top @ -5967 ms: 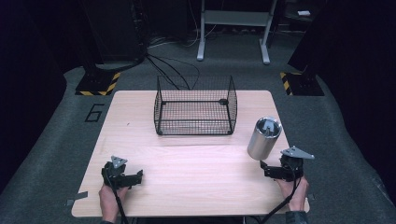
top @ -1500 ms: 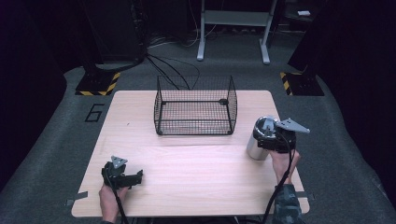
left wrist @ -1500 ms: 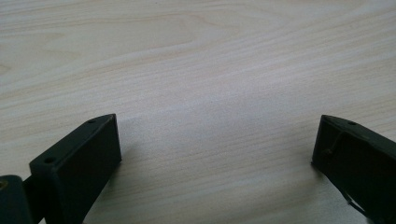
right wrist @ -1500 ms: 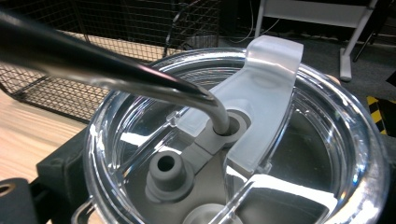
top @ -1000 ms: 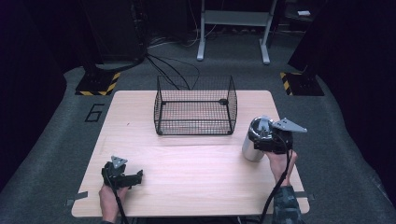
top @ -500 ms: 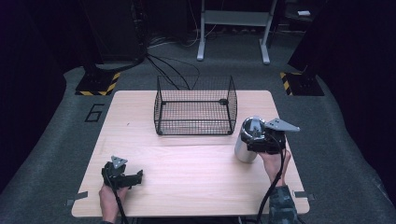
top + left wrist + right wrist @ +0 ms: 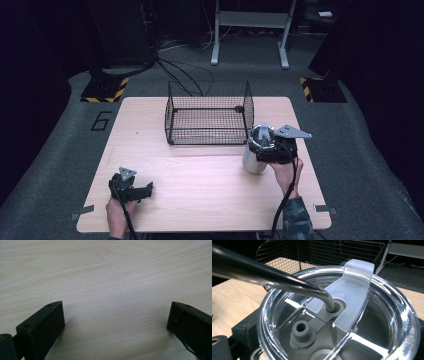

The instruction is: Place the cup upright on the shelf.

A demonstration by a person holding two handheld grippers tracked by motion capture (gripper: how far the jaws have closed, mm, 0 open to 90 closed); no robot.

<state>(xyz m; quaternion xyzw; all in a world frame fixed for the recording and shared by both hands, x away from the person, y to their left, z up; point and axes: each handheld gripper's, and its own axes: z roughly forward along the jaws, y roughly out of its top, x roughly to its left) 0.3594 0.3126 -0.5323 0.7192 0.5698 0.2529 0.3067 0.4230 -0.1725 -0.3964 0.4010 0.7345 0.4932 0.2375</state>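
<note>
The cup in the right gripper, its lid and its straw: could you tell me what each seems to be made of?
The cup looks like brushed steel: a dull silver wall with soft highlights. Its lid seems clear plastic, since you see through it, with a frosted flap. The straw looks like polished metal, dark and mirror-bright. The right gripper is shut on the cup.

Light wood table (image 7: 200, 175), bare grain across near half; same grain up close in left gripper view (image 7: 107, 277). Black wire basket (image 7: 209, 120) upright on far half, approx centred, open top; also behind in right gripper view (image 7: 294, 252). Grey carpet floor (image 7: 60, 150) all round, "6" marked (image 7: 101, 120) left of table. Yellow/black hazard-striped bases far left (image 7: 106, 90) & far right (image 7: 320, 89). Black cables (image 7: 185, 75) trailing on floor behind table. White metal stand legs (image 7: 250, 30) at back.
</note>
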